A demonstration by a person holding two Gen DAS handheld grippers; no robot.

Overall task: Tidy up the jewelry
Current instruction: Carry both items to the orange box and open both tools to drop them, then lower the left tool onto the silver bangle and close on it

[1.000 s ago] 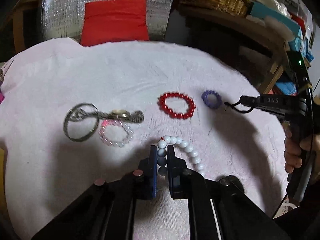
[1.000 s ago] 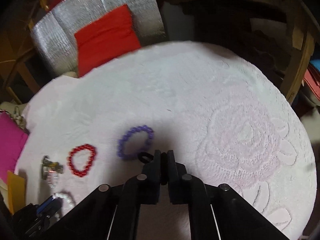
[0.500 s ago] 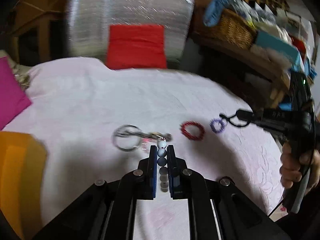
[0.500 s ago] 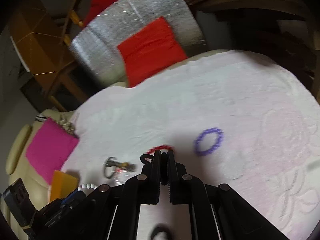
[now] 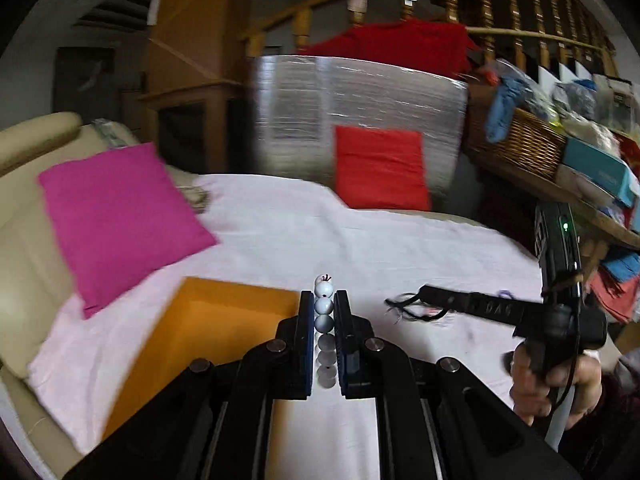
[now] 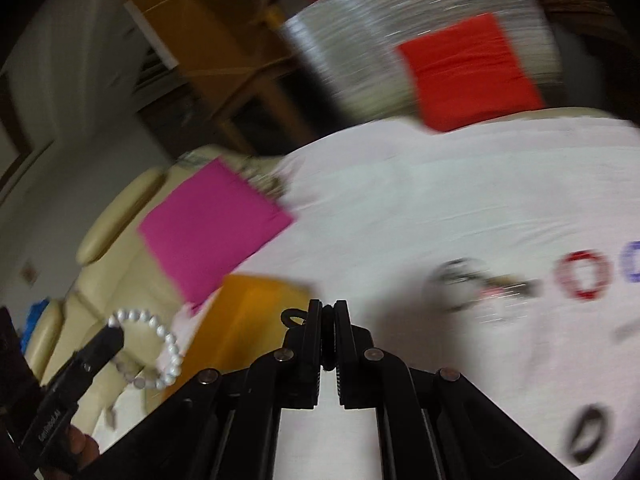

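My left gripper (image 5: pixel 324 308) is clamped on the white pearl-bead bracelet (image 5: pixel 324 300) at frame centre; my right gripper (image 6: pixel 328 316) pinches a thin black loop (image 6: pixel 294 316). Carrying step, I judge; next, lower both over the orange box (image 5: pixel 216 320) at lower left.

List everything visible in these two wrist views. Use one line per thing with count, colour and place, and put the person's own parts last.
white bead bracelet: 1, white, clamped in left gripper, off the cloth.
black loop: 1, black, pinched in right gripper.
red bracelet: 1, red, on cloth, right.
purple bracelet: 1, purple, beside the red one.
keyring cluster: 1, metallic, blurred, on cloth.
orange box: 1, orange, near left gripper.
pink cushion: 1, magenta, on sofa.
red cushion: 1, red, against silver panel.
white cloth: 1, white, covering the surface.
left gripper: 1, black.
right gripper: 1, black.
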